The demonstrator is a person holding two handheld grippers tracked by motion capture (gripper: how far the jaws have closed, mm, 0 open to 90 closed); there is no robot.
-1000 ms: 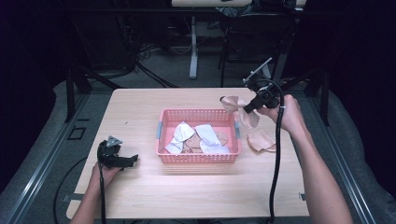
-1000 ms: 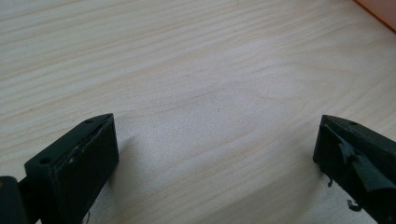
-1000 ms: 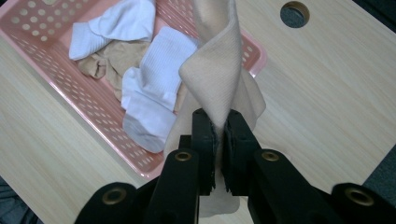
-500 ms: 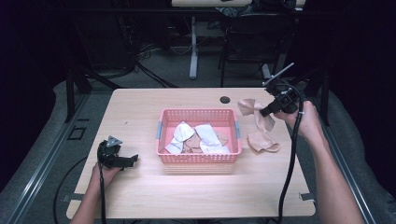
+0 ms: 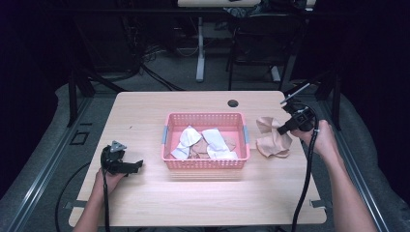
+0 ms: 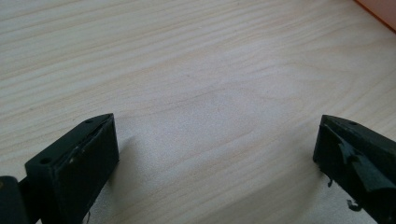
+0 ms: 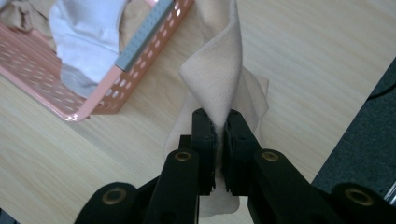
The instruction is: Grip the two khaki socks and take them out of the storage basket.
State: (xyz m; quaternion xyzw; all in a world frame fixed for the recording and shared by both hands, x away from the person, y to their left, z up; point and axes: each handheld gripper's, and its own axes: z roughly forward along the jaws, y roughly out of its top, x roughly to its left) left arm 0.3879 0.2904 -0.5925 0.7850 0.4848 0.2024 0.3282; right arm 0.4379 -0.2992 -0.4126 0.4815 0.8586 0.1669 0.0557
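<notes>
- The right gripper point(image 7: 218, 133) is clamped tight on a fold of beige cloth point(image 7: 217, 77); in the right gripper view the two black jaws pinch the fabric between them with hardly a gap.
- From the pinch the cloth stands up in a twisted peak, and its lower part spreads out under the jaws onto the wooden table point(image 7: 303, 60).
- In the high view the beige cloth point(image 5: 271, 137) lies crumpled on the table just beside the right end of the pink basket point(image 5: 205, 118), outside it, with the right gripper point(image 5: 285, 128) at its upper right edge.
- The basket holds more cloths, white ones point(image 5: 212, 140) over beige ones, piled loosely.
- The left gripper point(image 5: 137, 165) rests on the table well left of the basket; its jaws stand wide apart with bare wood between them and hold nothing.
- Step in hand, as I read it: a cloth taken from the basket is being set down on the table to the right.
- Next move, by my judgement: let the fabric settle flat on the wood, open the right jaws fully so the fold slips free, then lift clear without dragging the cloth along.
</notes>
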